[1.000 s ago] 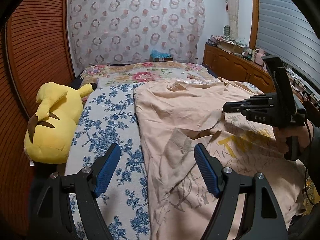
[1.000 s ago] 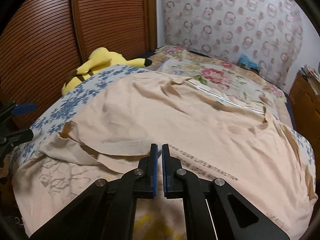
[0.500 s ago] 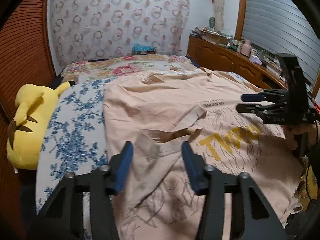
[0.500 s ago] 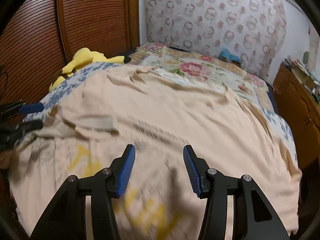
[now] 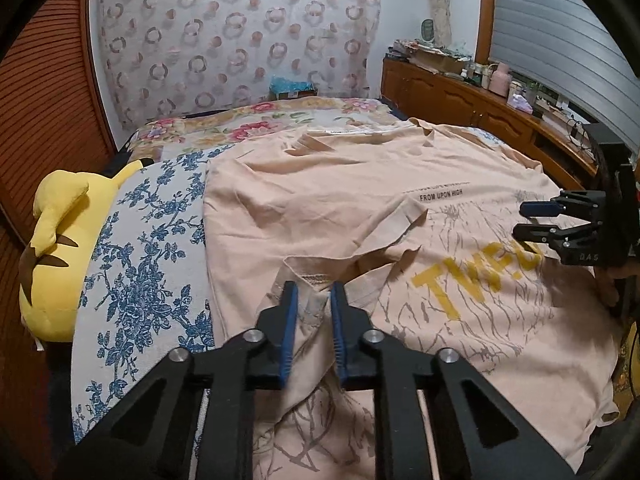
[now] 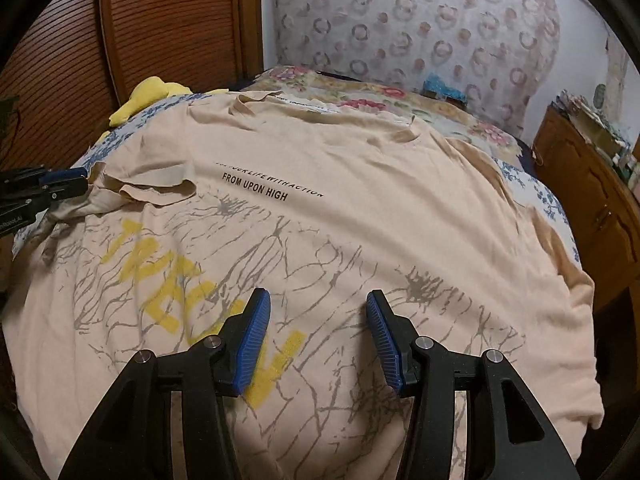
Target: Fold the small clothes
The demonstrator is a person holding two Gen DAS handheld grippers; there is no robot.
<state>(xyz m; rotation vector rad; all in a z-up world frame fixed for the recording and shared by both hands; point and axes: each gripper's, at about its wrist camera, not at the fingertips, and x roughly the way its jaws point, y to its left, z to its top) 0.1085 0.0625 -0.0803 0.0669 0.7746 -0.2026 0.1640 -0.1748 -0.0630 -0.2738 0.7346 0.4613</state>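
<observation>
Covering most of the bed point(image 5: 132, 248), the peach T-shirt point(image 6: 360, 184) lies spread print-up, a yellow plush toy point(image 5: 52, 248) at its 9 o'clock, while the left claw point(image 5: 312, 300) pinches a folded sleeve and the right claw point(image 6: 318, 320) hovers wide open, empty.

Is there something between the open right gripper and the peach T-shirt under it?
Nothing visible. The right gripper hangs open directly over the printed front of the T-shirt, with only bare fabric beneath. The left gripper pinches the sleeve far aside.
</observation>
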